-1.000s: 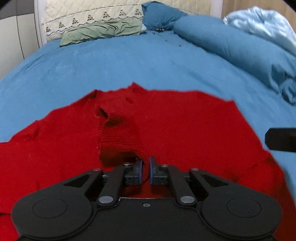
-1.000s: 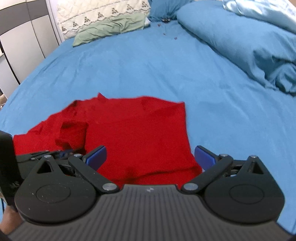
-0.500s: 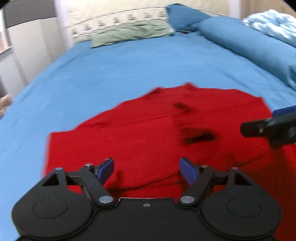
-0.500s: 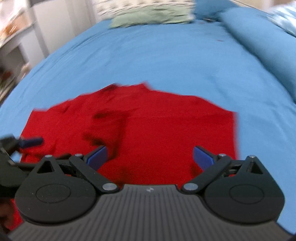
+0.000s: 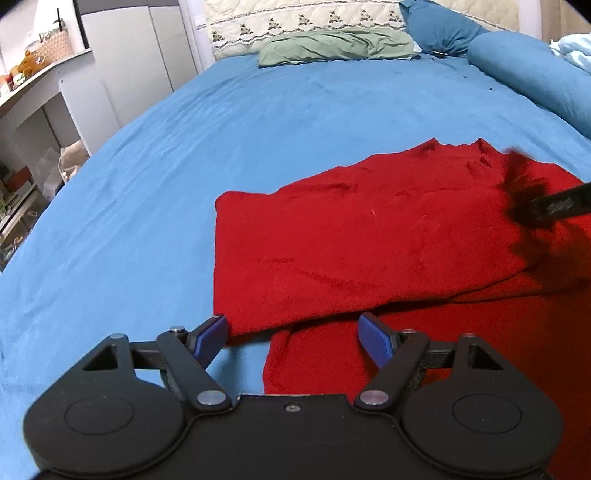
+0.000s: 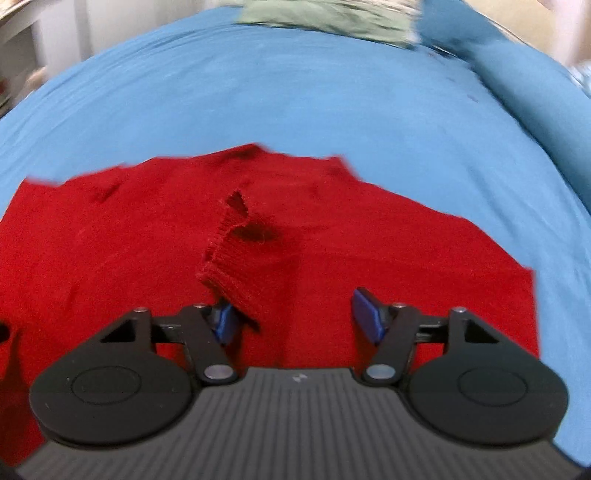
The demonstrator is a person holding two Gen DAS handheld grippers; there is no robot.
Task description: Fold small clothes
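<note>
- Red knit sweater point(image 5: 369, 236) is being shown spread on the blue bed sheet point(image 5: 184, 166), toward the near right part of the bed in the left wrist view.
- One sleeve is being seen folded across the body; its straight cuff-side edge is lying at the left, and the fold's lower edge is running diagonally just ahead of the left gripper point(image 5: 293, 338).
- Left gripper is being held with jaws spread wide, nothing between them; its blue pads point(image 5: 210, 338) are sitting at the near edge of the folded sleeve, contact cannot be told.
- A dark blurred tool part, likely the right gripper point(image 5: 550, 208), is being seen over the sweater at the right edge of the left wrist view.
- In the right wrist view the right gripper point(image 6: 295, 317) is also being held with jaws apart, hovering over the sweater point(image 6: 369, 251).
- A ribbed cuff point(image 6: 236, 273) is being seen raised and rumpled on the sweater body, its lower end lying just beside the right gripper's left pad point(image 6: 225, 321); not being clamped, since the other pad is well apart.
- Right wrist view is being blurred, so fine detail cannot be told.
- Green pillow point(image 5: 332, 48), blue duvet roll point(image 5: 528, 74) and quilted headboard point(image 5: 295, 18) are being shown at the far end of the bed.
- White cabinets point(image 5: 122, 74) are being seen beside the bed on the left.
</note>
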